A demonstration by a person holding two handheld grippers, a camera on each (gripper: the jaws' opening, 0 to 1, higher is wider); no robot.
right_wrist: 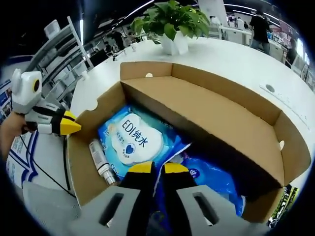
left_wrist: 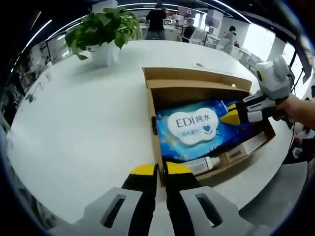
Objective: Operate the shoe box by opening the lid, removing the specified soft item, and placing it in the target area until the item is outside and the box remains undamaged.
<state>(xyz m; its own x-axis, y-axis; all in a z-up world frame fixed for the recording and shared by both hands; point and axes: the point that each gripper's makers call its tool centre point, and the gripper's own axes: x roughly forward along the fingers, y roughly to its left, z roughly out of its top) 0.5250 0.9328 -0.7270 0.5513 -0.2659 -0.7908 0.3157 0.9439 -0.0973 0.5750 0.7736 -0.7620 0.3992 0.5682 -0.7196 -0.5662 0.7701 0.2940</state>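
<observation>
Inside the open brown cardboard shoe box [right_wrist: 206,110] on the white round table [left_wrist: 74,123] lies the blue soft wipes pack [right_wrist: 135,140], just ahead of the right gripper [right_wrist: 153,169], jaws together over its edge; the left gripper [left_wrist: 156,171], jaws together, presses the box's outer wall.

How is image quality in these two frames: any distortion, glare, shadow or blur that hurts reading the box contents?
Left gripper view: strong fisheye bends the table edge; window glare upper right; wipes pack label readable. Right gripper view: box walls bow outward; deep shadow under the far wall hides part of the interior; the pack's label is sharp, background soft.
</observation>
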